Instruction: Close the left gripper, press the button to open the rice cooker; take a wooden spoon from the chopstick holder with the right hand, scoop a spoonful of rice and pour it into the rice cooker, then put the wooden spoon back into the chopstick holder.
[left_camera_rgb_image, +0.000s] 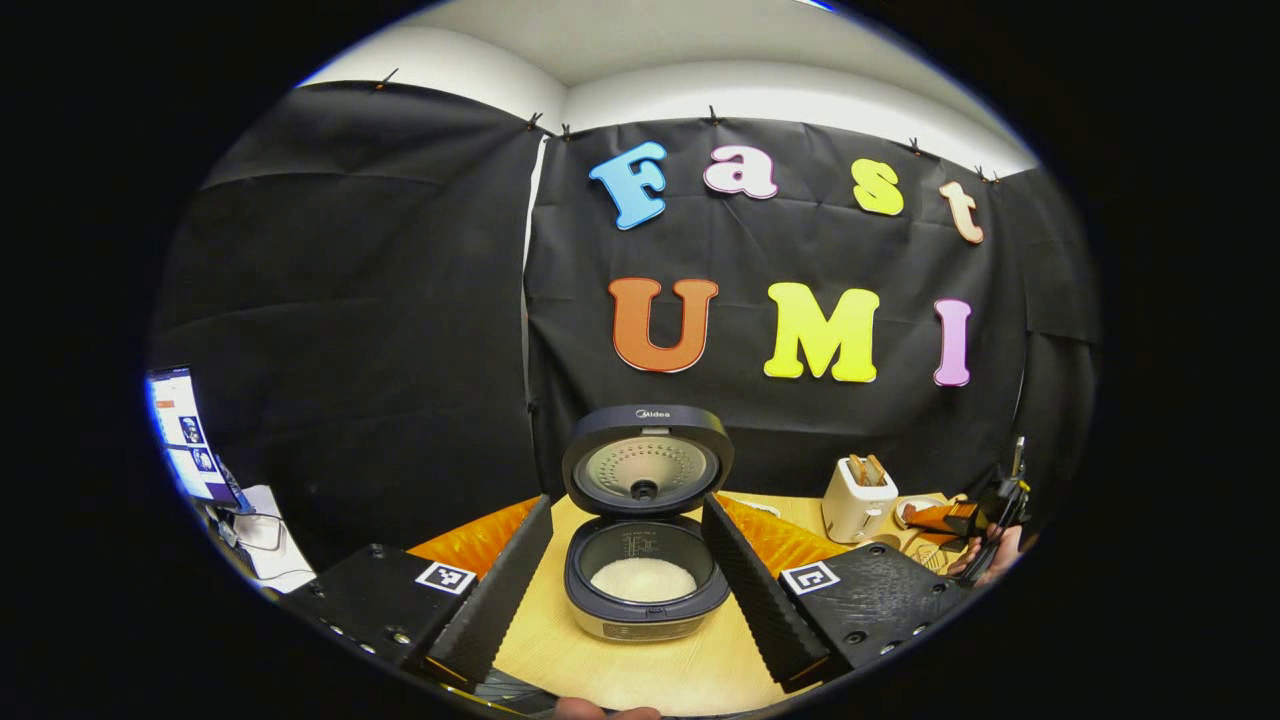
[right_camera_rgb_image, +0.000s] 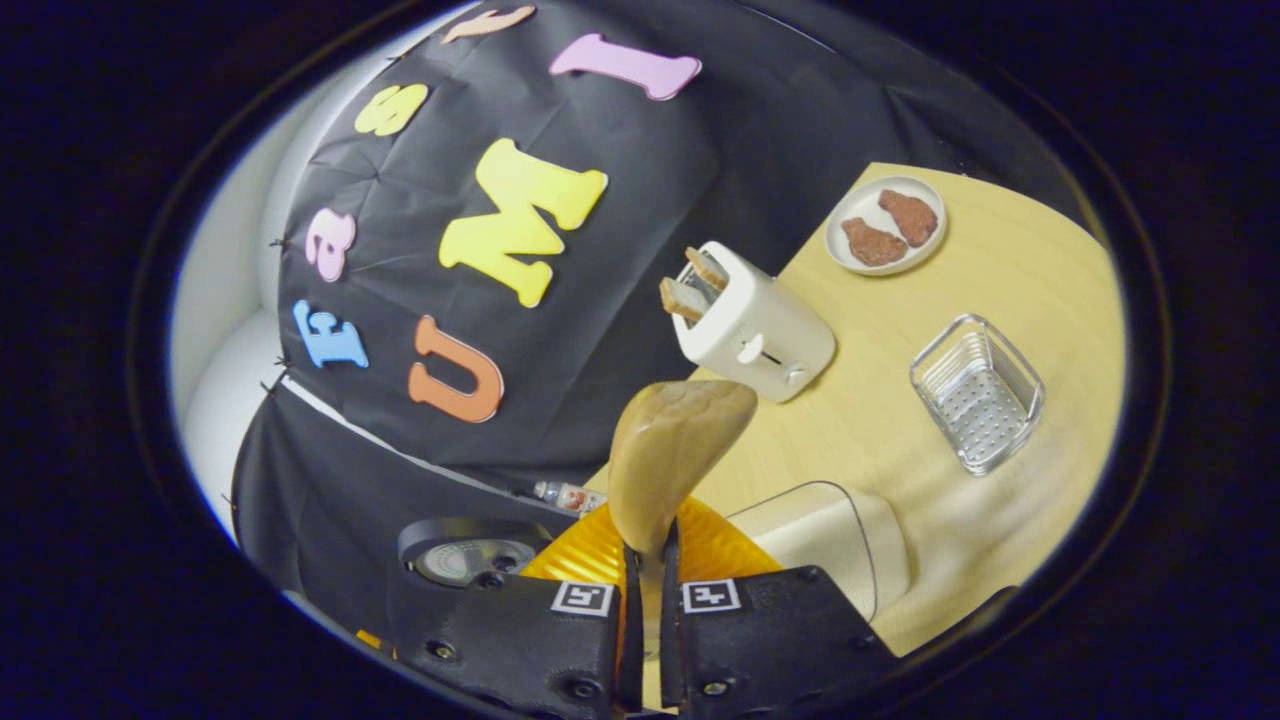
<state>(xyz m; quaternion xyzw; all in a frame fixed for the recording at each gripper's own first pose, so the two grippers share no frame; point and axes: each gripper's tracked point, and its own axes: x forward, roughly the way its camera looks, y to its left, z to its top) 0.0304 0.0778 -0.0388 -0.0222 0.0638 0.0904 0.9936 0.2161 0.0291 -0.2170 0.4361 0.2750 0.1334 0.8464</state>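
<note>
The rice cooker (left_camera_rgb_image: 645, 600) stands on the wooden table with its lid (left_camera_rgb_image: 645, 468) raised upright, and white rice (left_camera_rgb_image: 643, 578) lies in its pot. My left gripper (left_camera_rgb_image: 626, 512) is open, one finger on each side of the cooker, touching nothing. My right gripper (right_camera_rgb_image: 648, 552) is shut on the handle of the wooden spoon (right_camera_rgb_image: 675, 440), whose bowl sticks out past the fingertips; no rice shows on it. The perforated metal chopstick holder (right_camera_rgb_image: 978, 392) stands empty to the right. A clear container (right_camera_rgb_image: 830, 540) with a pale filling sits just beyond the right gripper. The cooker lid (right_camera_rgb_image: 465, 555) peeks in at lower left.
A white toaster (right_camera_rgb_image: 750, 335) with bread slices stands by the back wall, also seen as the toaster (left_camera_rgb_image: 858, 497). A plate (right_camera_rgb_image: 860, 200) holds two brown pieces. Orange cloth (left_camera_rgb_image: 475, 535) lies behind the cooker. A monitor (left_camera_rgb_image: 185, 435) is far left. A hand (left_camera_rgb_image: 990, 560) is at far right.
</note>
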